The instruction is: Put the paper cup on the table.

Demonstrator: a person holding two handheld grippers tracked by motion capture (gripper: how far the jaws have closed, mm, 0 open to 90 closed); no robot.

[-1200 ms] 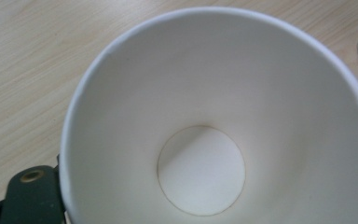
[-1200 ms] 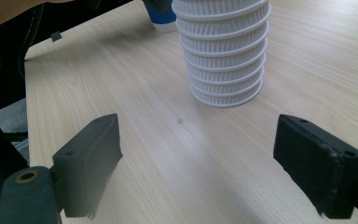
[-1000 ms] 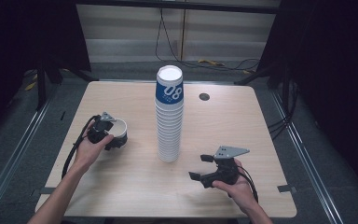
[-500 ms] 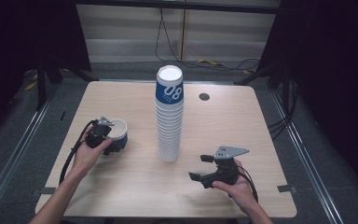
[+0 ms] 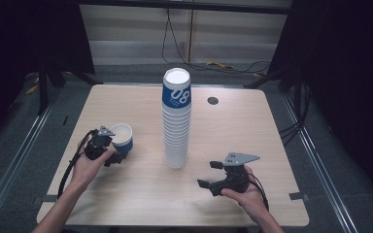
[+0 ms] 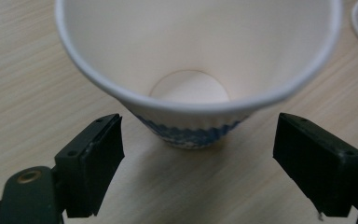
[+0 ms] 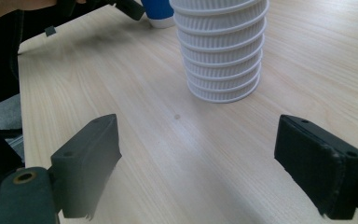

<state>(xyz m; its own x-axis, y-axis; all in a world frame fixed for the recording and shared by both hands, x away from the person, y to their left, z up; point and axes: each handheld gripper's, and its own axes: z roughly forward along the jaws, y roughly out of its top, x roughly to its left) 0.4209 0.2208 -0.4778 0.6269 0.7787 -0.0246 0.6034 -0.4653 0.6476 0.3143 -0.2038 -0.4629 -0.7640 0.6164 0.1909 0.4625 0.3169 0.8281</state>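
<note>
the light, thin-walled white paper cup with a blue base (image 6: 198, 79) crushes easily; the left tool (image 6: 200, 163), jaws wide, should pinch its lower wall gently.

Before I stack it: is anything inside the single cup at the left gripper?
The single cup looks empty: bare white wall and round bottom. Its near rim hides a strip of the inside. The left gripper is open around it.

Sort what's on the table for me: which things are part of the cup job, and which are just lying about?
In the job:
- single cup, standing between the open jaws of the left gripper
- tall cup stack
- right gripper, open, nothing between its jaws

Lying about:
- round grommet hole in the table
- cables on the floor beyond
</note>
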